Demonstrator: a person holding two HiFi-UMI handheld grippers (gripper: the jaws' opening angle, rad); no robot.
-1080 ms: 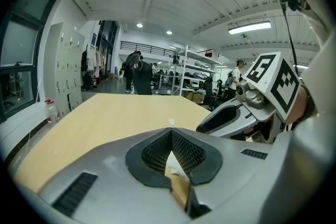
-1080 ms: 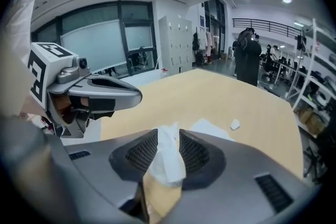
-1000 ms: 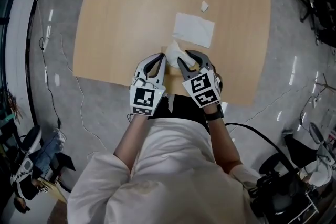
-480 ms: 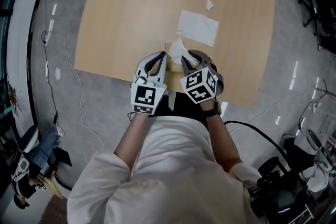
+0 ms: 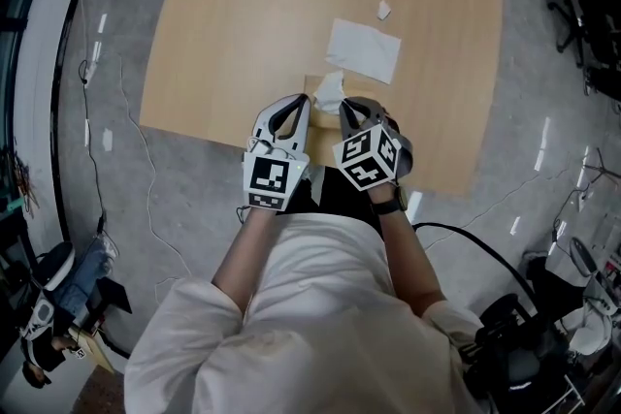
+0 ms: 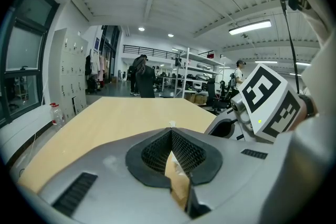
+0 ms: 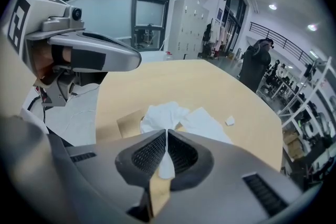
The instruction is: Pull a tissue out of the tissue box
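A brown cardboard tissue box (image 5: 312, 83) sits near the table's front edge, with a white tissue (image 5: 331, 90) sticking out of its top. My right gripper (image 5: 343, 110) points steeply down over the box. Its jaws have just been closing and now pinch the tissue (image 7: 161, 112), which runs down between the pads (image 7: 149, 153). My left gripper (image 5: 303, 105) lies at the box's left edge with its tips together. Cardboard (image 6: 178, 186) shows through the gap behind them; I cannot tell whether it is gripped.
A flat loose tissue (image 5: 364, 50) lies on the wooden table (image 5: 243, 24) just beyond the box, and a small white scrap (image 5: 383, 11) farther back. Cables trail over the grey floor on the left; chairs and gear stand at the right.
The right gripper's jaws, wide apart around the tissue in the oldest frame, now stand together on it. That gripper has tilted and moved slightly left. The left gripper has stayed put.
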